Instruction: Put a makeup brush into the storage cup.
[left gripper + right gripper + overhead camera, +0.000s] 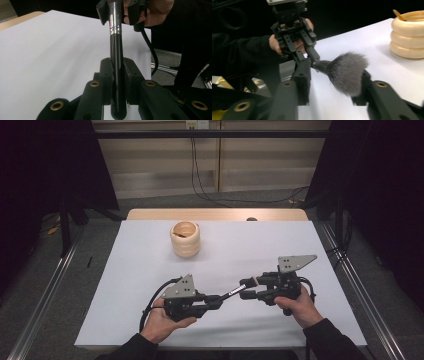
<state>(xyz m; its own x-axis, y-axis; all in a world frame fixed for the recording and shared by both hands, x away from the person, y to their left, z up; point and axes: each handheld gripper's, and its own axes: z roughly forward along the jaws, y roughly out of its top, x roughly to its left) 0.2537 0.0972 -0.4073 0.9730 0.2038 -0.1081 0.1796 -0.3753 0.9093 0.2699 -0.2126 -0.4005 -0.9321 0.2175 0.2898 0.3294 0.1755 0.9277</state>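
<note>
Two grippers are seen meeting over the near part of the white surface (150, 320), with a makeup brush (234, 291) spanned between them in mid-air. By the left gripper (216, 302) the black handle (117, 75) is clamped near its butt end, the fingers (106, 75) drawn in tight on either side of it. Around the grey bristle head (347, 72) the right gripper (248, 288) is placed, its fingers (303, 75) part-way in and bracketing the tuft; whether the hairs are actually pressed cannot be told.

The brush is judged light and easily carried. Its handle is stiff, smooth and likely slippery, so a firm hold there is warranted. The bristles are soft and would be splayed or bent under pressure; the polished metal ferrule (115, 23) is the better place for a second hold.

Farther back on the surface, well apart from both grippers, a cream ribbed holder (185, 239) is stood upright, a wooden stick (399, 15) resting inside it.
</note>
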